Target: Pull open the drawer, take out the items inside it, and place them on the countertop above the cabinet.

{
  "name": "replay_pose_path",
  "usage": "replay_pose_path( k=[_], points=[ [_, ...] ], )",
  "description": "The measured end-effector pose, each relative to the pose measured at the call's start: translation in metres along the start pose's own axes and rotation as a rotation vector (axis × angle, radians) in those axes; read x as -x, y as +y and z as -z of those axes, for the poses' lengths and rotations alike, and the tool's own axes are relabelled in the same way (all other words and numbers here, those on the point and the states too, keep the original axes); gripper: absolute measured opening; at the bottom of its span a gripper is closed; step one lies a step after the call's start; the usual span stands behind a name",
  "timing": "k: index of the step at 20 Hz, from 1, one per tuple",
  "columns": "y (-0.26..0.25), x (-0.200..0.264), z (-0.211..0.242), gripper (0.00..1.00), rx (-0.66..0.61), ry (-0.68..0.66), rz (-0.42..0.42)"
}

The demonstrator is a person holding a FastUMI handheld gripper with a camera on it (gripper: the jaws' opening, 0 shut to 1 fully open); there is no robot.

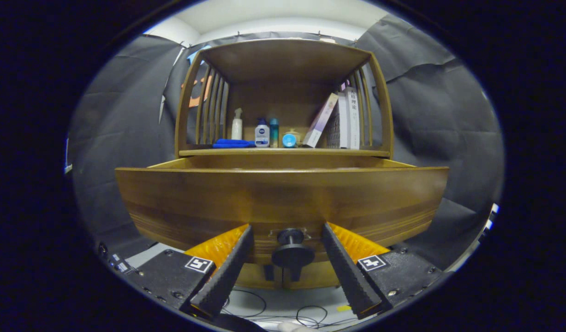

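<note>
Nearest the camera, the gripper [287,230] is hanging at the front of the drawer [283,203], its 2 fingers [227,272] spread wide on either side of the drawer's dark round knob [292,251]. That knob is sitting in the gap between the fingers, with clear space showing on both sides, so neither finger is pressing on it. Below the knob, thin cables [283,313] are lying on a pale floor.

Behind the knob, the drawer front is spanning broadly across, and the drawer is standing pulled out from the wooden cabinet [283,92]. Its inside is lying below the top edge of the front, so its contents cannot be told.

Above and beyond the knob, the countertop [283,151] is carrying several things inside the open shelf: a flat blue item [232,143] lying toward the left, a white spray bottle [237,124] behind it, a white bottle with a blue label [262,133], a teal bottle [274,133] just beside that, and a small round blue-faced object [289,140]. Farther right, 1 book [320,121] is leaning against other upright books [349,120].
</note>
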State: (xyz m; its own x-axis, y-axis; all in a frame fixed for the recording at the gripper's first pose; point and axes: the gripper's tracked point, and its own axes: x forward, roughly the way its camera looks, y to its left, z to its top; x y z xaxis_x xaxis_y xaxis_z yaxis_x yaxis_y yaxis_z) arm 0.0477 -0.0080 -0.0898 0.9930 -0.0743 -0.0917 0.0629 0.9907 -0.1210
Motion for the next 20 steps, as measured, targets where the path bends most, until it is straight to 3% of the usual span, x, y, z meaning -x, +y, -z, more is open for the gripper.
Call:
replay_pose_path(
  k=[9, 20],
  points=[
    [0.001, -0.027, -0.008, 0.99, 0.026, 0.003, 0.010],
    [0.004, -0.096, -0.026, 0.99, 0.045, 0.007, 0.041]
  ],
)
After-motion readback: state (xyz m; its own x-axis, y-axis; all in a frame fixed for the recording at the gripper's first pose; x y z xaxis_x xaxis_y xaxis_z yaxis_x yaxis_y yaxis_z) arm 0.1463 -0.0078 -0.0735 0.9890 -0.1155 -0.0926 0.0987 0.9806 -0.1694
